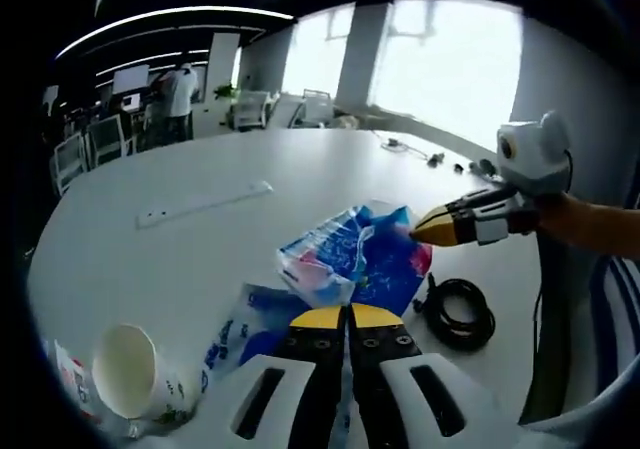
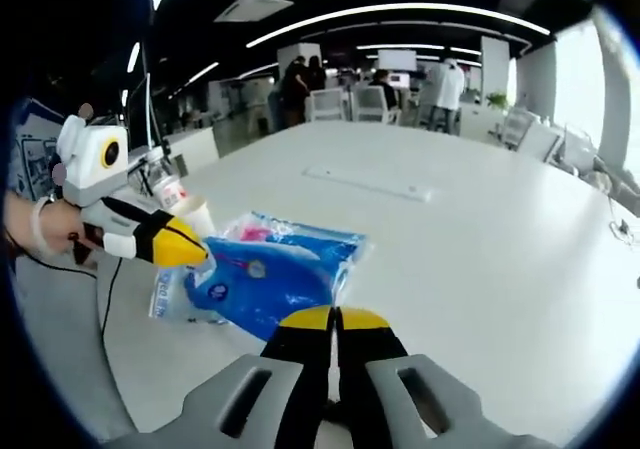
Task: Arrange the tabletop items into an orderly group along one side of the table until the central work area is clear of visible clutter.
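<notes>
Jaws pressed together on my left gripper [image 1: 349,314], just above a clear packet [image 1: 240,334] at the table [image 1: 180,259] edge. My right gripper [image 2: 333,316] is likewise closed, empty, its tip near the blue-and-pink bags [image 1: 355,259] lying mid-table. A tipped paper cup [image 1: 135,374] rests beside the packet, a black cable coil [image 1: 458,311] beside the bags.

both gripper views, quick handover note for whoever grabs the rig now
Left gripper: shut, empty, just short of the blue bags.
Right gripper: shut, empty, close to the same bags.
Things: blue bags mid-table, paper cup tipped over near the edge, black cable coil beside the bags, white strip farther out on the table.
Done: nothing grouped yet.
Left: move everything to one side.
</notes>
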